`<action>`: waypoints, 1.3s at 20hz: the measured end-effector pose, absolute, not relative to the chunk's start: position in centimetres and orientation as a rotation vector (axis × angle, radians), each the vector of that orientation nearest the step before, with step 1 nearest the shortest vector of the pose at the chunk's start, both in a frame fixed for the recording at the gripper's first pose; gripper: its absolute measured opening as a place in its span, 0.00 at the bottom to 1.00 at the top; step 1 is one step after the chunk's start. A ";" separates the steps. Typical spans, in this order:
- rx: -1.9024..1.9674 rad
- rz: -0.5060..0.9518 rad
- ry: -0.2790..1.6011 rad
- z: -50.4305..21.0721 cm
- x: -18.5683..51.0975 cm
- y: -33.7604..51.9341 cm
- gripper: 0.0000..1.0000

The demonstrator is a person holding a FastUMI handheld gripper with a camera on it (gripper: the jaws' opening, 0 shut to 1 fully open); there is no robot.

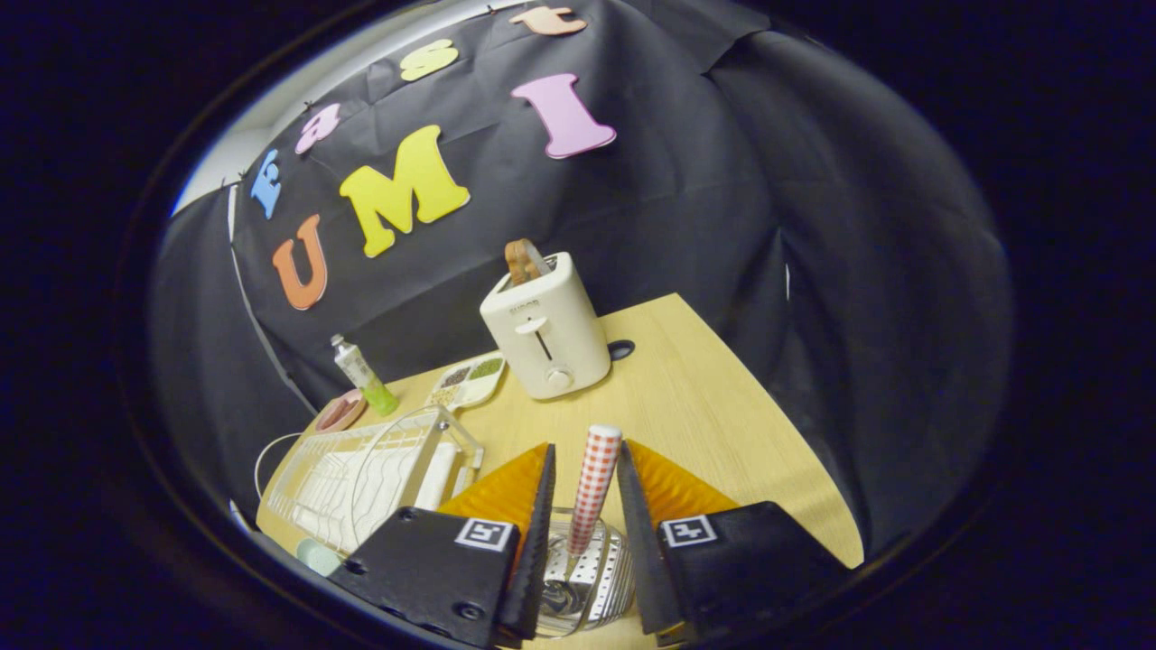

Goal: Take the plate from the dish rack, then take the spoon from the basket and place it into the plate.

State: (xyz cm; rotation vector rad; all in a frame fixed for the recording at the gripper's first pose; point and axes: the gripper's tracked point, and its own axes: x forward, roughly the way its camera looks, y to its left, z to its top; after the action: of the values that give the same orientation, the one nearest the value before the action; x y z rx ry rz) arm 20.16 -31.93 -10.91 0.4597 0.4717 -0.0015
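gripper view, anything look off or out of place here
Nothing stands out. The spoon, with its checked handle, stands upright in the perforated basket between the open gripper fingers; the toaster and dish rack sit squarely on the table.

Tongs (585, 469): black bodies with screws, square black-and-white tag on each, orange wedges, dark ribbed fingers (540, 533).

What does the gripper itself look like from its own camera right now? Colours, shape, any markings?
The gripper has two tapering black fingers with orange ribbed outer faces. Each sits on a black block with screw heads, carrying a square black-and-white marker tag. No cables visible.
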 end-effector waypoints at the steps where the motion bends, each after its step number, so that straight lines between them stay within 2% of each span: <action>1: 0.456 -0.013 0.471 -10.8 19.9 -32.0 0.34; 3: 0.454 -0.017 0.461 -10.2 19.3 -31.7 0.23; 7: 0.399 -0.061 0.387 -6.9 17.5 -31.9 0.14; 11: 0.342 -0.166 0.223 -0.5 15.3 -33.2 0.12; 14: 0.327 -0.187 0.111 4.6 12.5 -31.2 0.12; 19: 0.270 -0.149 -0.022 8.2 7.7 -20.8 0.12; 26: 0.121 0.030 -0.017 4.9 5.2 -2.7 0.12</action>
State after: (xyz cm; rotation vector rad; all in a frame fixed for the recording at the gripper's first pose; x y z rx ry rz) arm 5.24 -2.69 4.92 0.1209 -0.0166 0.0304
